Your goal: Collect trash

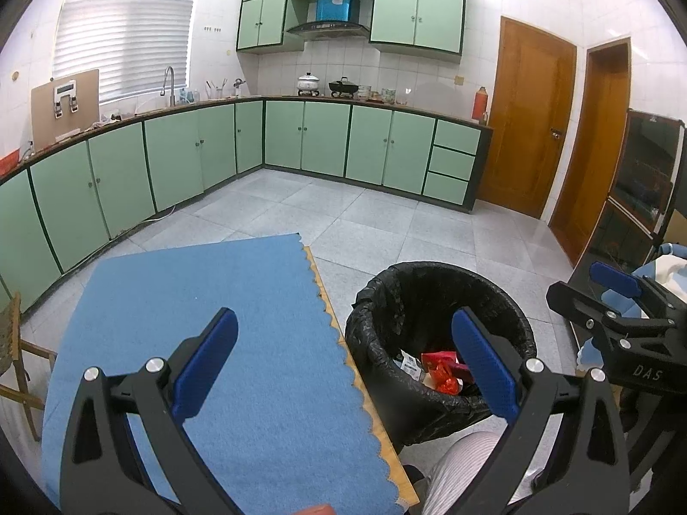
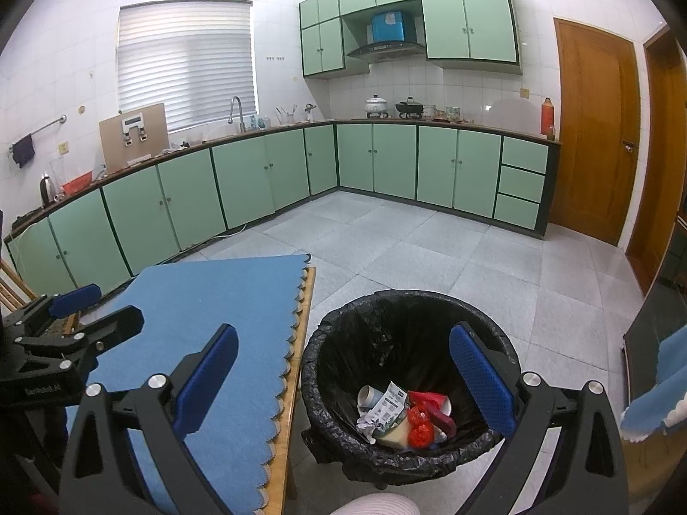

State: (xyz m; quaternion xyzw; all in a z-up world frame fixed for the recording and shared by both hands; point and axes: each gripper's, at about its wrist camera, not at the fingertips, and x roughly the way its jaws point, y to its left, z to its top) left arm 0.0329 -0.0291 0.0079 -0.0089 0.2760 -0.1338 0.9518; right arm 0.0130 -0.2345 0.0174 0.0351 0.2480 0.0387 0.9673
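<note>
Kitchen: green cabinets (image 2: 266, 171) along the walls, pale tiled floor (image 2: 429, 257).
Table: blue mat (image 1: 206, 300) lies bare.
Right view only: bin's full contents, with crumpled red wrappers (image 2: 418, 427), a paper cup (image 2: 368, 395) and a printed slip (image 2: 388, 403).
Bin (image 2: 339, 420): black-lined, just beside the table edge.
Left gripper (image 1: 345, 362): spread wide, empty, straddling the mat and bin.
Right gripper (image 2: 343, 371): spread wide, empty, above the trash.
</note>
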